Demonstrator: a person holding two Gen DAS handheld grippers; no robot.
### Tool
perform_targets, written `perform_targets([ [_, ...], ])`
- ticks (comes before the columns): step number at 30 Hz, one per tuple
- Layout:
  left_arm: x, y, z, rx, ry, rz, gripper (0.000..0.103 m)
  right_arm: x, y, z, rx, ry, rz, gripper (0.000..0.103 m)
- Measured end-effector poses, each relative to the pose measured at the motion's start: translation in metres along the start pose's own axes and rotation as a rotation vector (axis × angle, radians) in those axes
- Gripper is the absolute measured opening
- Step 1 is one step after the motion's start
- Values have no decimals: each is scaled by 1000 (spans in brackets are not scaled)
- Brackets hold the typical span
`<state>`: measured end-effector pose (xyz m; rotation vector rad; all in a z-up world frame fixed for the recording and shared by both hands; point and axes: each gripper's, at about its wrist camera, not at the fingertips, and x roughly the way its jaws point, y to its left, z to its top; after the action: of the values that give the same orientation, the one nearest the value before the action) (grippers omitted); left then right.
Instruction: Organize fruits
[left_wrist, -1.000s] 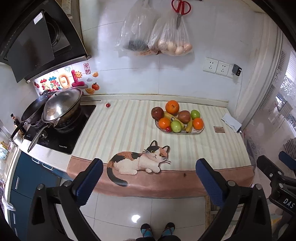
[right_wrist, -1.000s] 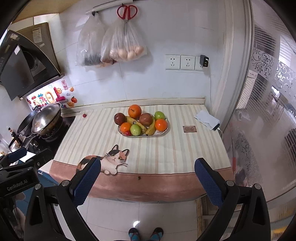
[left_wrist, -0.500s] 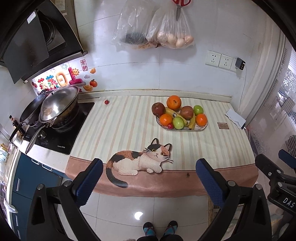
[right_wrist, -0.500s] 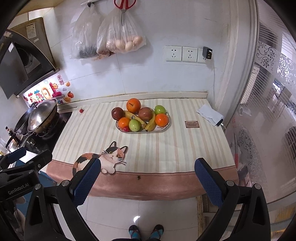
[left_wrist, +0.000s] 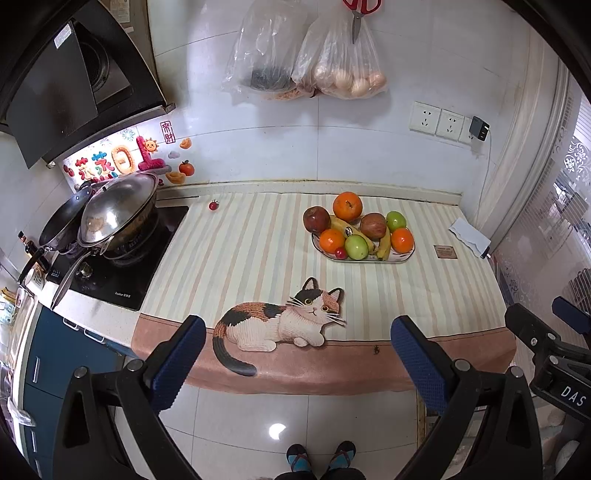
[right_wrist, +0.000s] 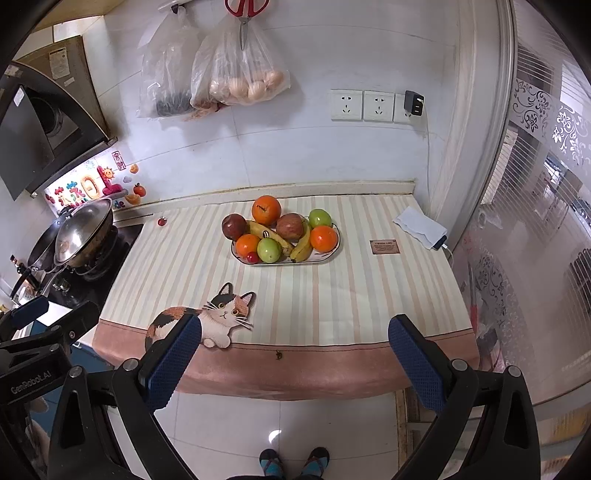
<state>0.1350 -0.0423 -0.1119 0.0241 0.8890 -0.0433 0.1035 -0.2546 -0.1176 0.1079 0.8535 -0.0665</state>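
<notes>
fruit plate (right_wrist: 284, 260) sat mid-counter, piled full, long side running left-right | both claws wide open, holding nothing, well short of it | right claw (right_wrist: 295, 363) looked nearer than left claw (left_wrist: 295, 363), plate nearly dead ahead

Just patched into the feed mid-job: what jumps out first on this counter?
The plate of fruit stands out, piled with oranges, apples, bananas and a cherry tomato, toward the back of the striped cat-print mat. One stray cherry tomato lies alone at the mat's back-left corner, near the wok on the stove. The left claw and right claw are open, short of the counter edge.
</notes>
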Motion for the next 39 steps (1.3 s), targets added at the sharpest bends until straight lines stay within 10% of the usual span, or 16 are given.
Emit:
perform_targets([
  [39,-7,5,4,21,-28,-14,103,-7,5,-1,-1,-14,9,103],
])
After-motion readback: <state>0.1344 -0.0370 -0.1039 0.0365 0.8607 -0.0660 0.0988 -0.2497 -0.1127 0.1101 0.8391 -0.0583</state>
